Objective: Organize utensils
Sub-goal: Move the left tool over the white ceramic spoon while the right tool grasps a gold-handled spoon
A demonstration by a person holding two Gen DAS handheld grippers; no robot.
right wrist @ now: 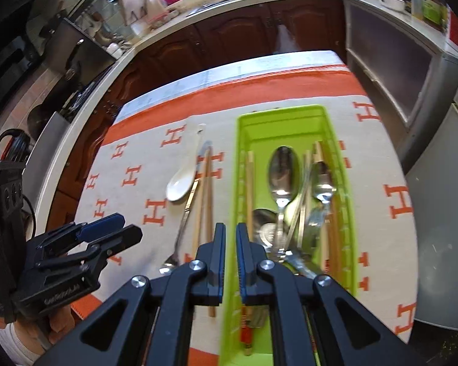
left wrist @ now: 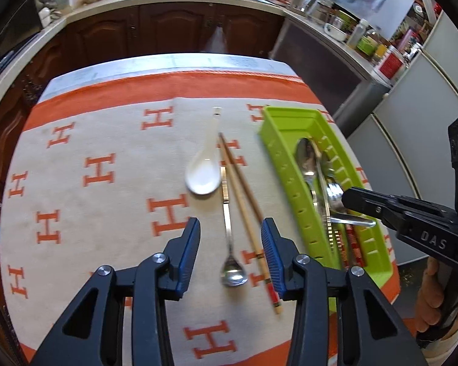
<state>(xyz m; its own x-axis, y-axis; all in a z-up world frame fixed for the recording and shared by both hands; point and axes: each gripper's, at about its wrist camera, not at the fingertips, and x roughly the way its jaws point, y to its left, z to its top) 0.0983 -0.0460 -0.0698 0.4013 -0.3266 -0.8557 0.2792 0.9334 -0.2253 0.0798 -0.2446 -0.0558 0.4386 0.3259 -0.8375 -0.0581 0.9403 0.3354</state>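
On the orange-and-cream cloth lie a white ceramic spoon (left wrist: 201, 170) (right wrist: 180, 183), a steel spoon (left wrist: 232, 271) (right wrist: 184, 216) and a pair of wooden chopsticks (left wrist: 244, 210) (right wrist: 205, 195). My left gripper (left wrist: 230, 241) (right wrist: 129, 227) hovers open above the steel spoon's handle and the chopsticks, touching neither. The green tray (left wrist: 276, 152) (right wrist: 241, 140) at the right holds steel spoons (right wrist: 282, 174), a fork and more chopsticks. My right gripper (right wrist: 230, 235) (left wrist: 346, 198) is shut and empty, over the near left wall of the tray.
The table's far edge meets dark wooden cabinets (left wrist: 168, 27) under a cluttered counter (left wrist: 336, 27). A grey fridge (left wrist: 418, 140) stands close to the table's right side. A hand (left wrist: 433, 299) grips the right tool's handle.
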